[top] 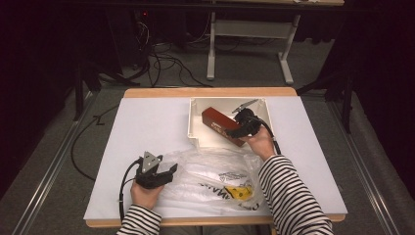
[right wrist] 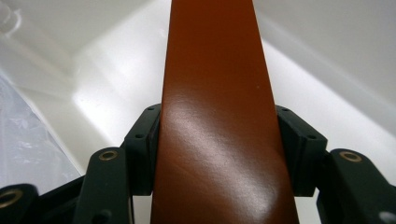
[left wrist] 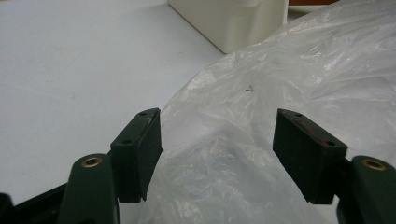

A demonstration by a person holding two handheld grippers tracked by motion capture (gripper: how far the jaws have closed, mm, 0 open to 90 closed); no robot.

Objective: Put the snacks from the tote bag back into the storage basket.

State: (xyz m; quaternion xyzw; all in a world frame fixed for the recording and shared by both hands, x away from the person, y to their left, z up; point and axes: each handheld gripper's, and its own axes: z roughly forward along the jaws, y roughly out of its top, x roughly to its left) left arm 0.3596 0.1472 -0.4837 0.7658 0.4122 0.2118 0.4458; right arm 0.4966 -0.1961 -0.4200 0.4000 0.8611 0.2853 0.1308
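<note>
As seen from the high view, note the right gripper (top: pixel 243 125) reaching into the white tray (top: pixel 194 117) and clamped across the near end of the red-brown box (top: pixel 218 125). Read the box's long axis as running straight ahead of the jaws, up and to the left, with its far end tipped toward the tray's back corner. Note the right forearm in a striped sleeve stretched forward, with the wrist bent over the tray's front wall. Compare the left gripper (top: pixel 165 169), well apart from the box and resting at the near-left edge of the clear plastic bag (top: pixel 210 171), with its jaws pointing toward the bag and the forearm drawn close to the table edge. Judge the right hand the only one placed to move the box.

From the left gripper view, observe the left gripper (left wrist: pixel 217 135) with jaws spread wide and gripping nothing. Note a fold of the bag (left wrist: pixel 327 70) lying loose between them, touching neither pad firmly, and the tray (left wrist: pixel 233 23) beyond and ahead.

From the right gripper view, observe the right gripper (right wrist: pixel 217 135) with both pads (right wrist: pixel 144 149) pressed flat against the box's (right wrist: pixel 215 70) long sides. Follow the box ahead from the jaws, over the tray (right wrist: pixel 93 84) floor. Expect any lift or set-down to follow that axis.
</note>
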